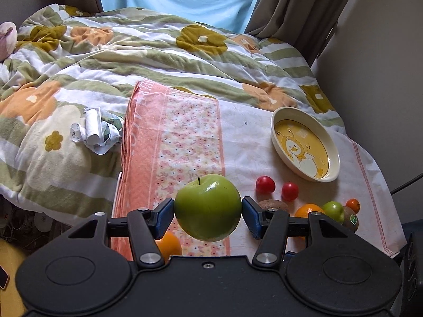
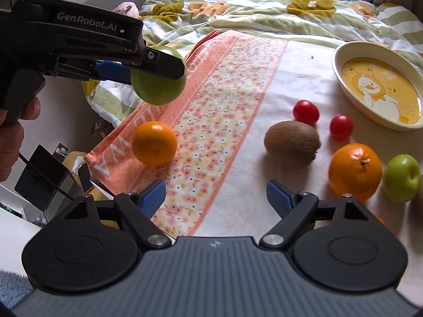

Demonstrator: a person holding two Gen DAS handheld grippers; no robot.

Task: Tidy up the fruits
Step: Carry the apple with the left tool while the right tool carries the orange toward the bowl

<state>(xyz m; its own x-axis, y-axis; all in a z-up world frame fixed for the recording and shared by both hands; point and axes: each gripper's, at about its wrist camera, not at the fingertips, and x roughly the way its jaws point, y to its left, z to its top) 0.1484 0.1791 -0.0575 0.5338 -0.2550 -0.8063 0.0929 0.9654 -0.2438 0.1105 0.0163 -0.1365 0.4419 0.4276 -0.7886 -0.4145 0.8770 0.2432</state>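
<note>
- Left gripper [image 1: 208,208], black with blue pads, clamped on a large glossy green apple [image 1: 208,207] with a short dark stem, lifted clear above the cloth.
- From the right wrist view, the same apple [image 2: 158,89] hanging at upper left in the left gripper [image 2: 158,72], over the edge of the cloth; white lettering "GenRobot.AI" readable on the black gripper body; part of a hand [image 2: 15,132] on its handle at the far left.
- Right gripper [image 2: 215,198], black with blue pads, spread wide with nothing between the pads, above the floral band of the cloth.
- White cloth with a peach border and small pink flowers [image 2: 211,121] spread over a surface beside a bed; large white letters along the border, only partly legible.
- Loose on the cloth: a round orange mandarin [image 2: 154,143] on the border, a brown fuzzy kiwi [image 2: 292,140], two small red tomatoes [image 2: 306,111] [image 2: 341,126], a larger orange [image 2: 355,171], and a small green apple [image 2: 401,178] just beside that orange.
- Oval cream dish with a yellow cartoon duck inside [image 2: 380,89], empty, at the far right of the cloth.
- In the left wrist view, a second kiwi [image 1: 351,219] at the right edge with a small green sticker, its print too small to read.
- Crumpled white paper [image 1: 95,129] on a striped green, white and orange floral quilt [image 1: 132,58] behind.
</note>
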